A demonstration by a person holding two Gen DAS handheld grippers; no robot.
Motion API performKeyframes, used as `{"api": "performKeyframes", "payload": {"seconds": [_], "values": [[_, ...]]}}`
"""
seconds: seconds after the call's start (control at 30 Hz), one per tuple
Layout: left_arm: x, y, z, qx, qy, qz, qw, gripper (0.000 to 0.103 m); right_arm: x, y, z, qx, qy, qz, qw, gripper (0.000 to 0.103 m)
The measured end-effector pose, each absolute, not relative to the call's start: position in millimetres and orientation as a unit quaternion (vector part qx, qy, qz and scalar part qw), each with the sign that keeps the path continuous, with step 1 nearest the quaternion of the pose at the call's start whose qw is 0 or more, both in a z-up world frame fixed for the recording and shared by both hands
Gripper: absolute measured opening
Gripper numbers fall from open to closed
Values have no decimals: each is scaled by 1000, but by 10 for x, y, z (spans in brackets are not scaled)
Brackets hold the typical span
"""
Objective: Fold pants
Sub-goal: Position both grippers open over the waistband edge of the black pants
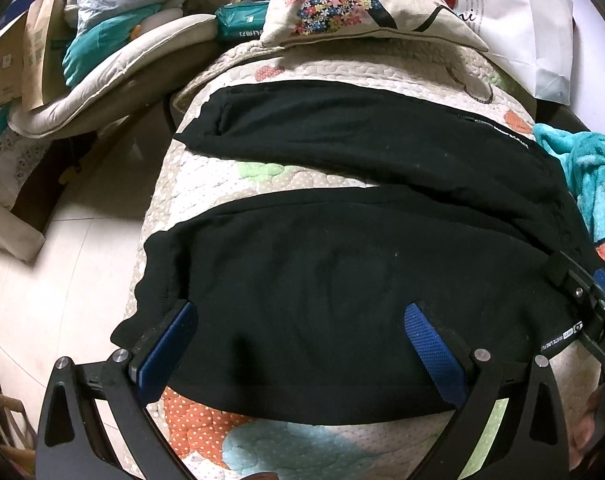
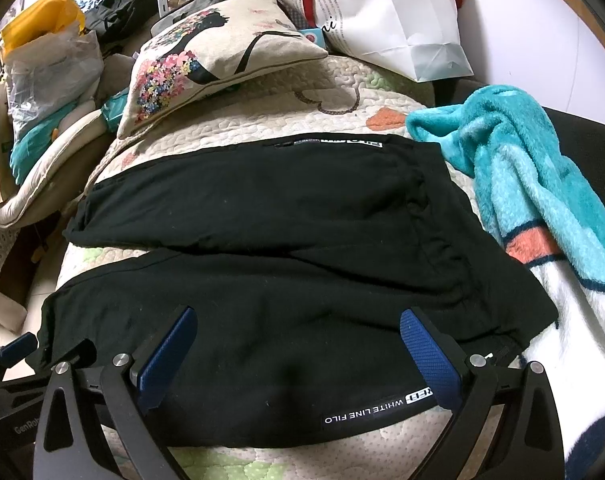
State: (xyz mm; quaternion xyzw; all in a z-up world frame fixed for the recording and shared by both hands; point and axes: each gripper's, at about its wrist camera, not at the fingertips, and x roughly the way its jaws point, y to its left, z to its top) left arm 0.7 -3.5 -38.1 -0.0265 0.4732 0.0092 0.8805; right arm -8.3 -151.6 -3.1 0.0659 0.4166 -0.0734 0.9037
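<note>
Quilted bed cover (image 1: 342, 68), cream with patchwork patterns, fills both views and carries everything else. Black pants (image 1: 342, 272) lie spread flat across it, two legs running side by side toward the left, a strip of quilt showing between them at the cuff end; waist end lies to the right, near a teal fleece blanket (image 2: 534, 168) heaped at that edge. Floral cushion (image 2: 206, 60) sits at the far side of the bed, a white paper bag (image 2: 390, 20) just beside it. White lettered strip (image 2: 376, 408) runs along the near leg's edge, close to the right gripper's right finger. Left gripper (image 1: 302, 344) is over the near leg toward the cuff end, fingers spread wide, nothing between them. Right gripper (image 2: 298, 344) is over the same leg nearer the waist, fingers likewise wide, gripping nothing.
</note>
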Motion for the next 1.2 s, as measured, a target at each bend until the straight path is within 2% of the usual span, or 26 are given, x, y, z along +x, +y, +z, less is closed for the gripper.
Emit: {"api": "performKeyframes", "payload": {"seconds": [0.67,1.2], "values": [[79,-87,-714,-13,529,16,848,103,-83,-1544,-55,74,424,-76,900,103],[49,-57,-742,-28,530,8,848,102,-124,-1484,30,51,390,-64,917,103]]}}
